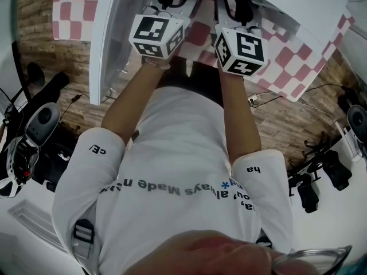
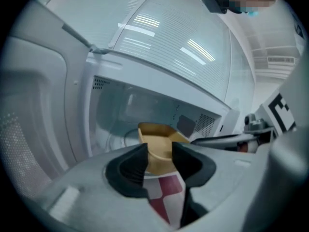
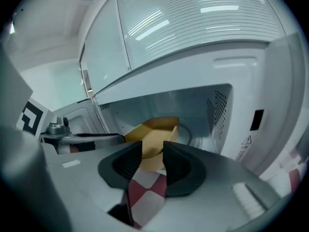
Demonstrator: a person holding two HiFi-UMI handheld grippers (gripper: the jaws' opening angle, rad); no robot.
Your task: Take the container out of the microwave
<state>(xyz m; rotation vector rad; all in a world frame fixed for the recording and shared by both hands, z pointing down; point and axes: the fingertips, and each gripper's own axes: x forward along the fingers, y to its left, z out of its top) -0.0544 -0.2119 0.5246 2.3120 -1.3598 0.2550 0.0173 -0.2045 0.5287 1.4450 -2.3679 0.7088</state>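
Presently the container [image 2: 155, 135] is still inside the microwave [image 3: 231, 115], at the front edge of its floor, just behind the mouth. The left gripper [image 2: 159, 152] and right gripper [image 3: 153, 151] are each narrowed onto its near rim from opposite sides, the tan wall filling the gap between the jaws. This is judged a two-point hold to keep it level on withdrawal. Both grips look shallow, and the checked cloth [image 3: 144, 190] below the mouth is the likely landing place.
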